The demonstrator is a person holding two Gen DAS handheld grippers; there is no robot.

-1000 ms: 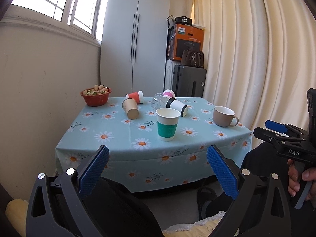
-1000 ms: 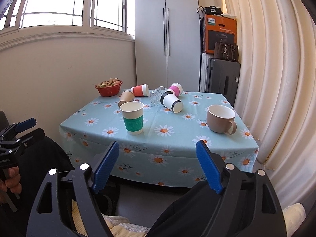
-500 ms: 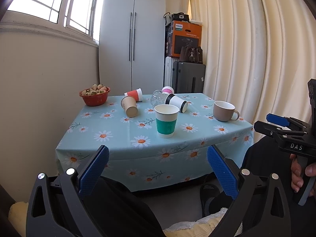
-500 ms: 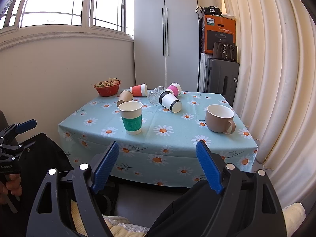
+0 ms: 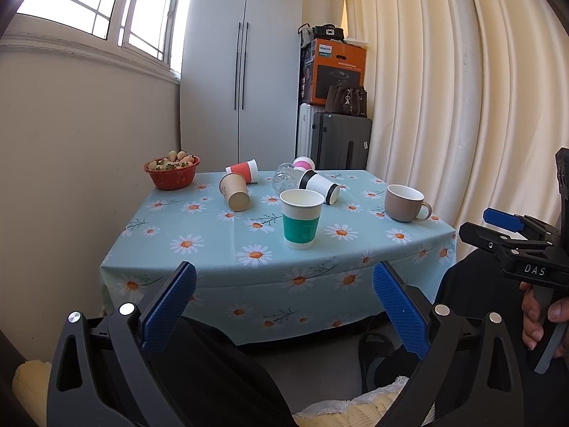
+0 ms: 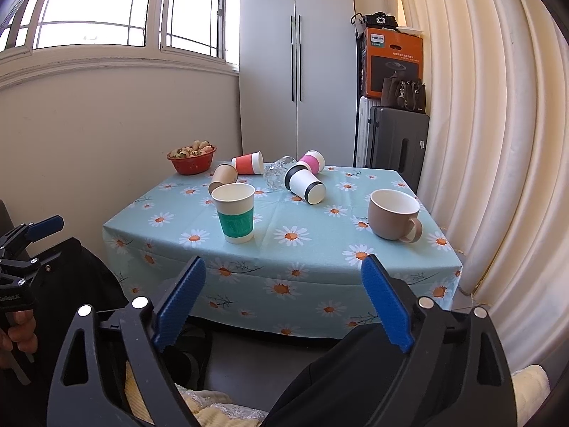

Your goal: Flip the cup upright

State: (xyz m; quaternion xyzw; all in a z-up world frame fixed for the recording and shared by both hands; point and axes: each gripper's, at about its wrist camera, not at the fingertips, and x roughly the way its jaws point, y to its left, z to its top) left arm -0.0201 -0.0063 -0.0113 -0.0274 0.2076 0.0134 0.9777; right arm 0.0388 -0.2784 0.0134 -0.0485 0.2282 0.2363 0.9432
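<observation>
Both tools hang short of the tabletop (image 5: 220, 259), well apart from every cup. The left tool (image 5: 284, 302) gapes wide with nothing between its blue pads, and the right tool (image 6: 282, 295) is spread the same way, empty. A green-banded cup (image 5: 301, 219) and a tan mug (image 5: 405, 202) stand upright. Behind them lie tipped cups: brown (image 5: 234, 192), red (image 5: 243, 170), black-banded (image 5: 320, 186), pink (image 5: 303, 163), plus what looks like a clear glass (image 5: 284, 178). A red bowl (image 5: 172, 174) sits far left.
</observation>
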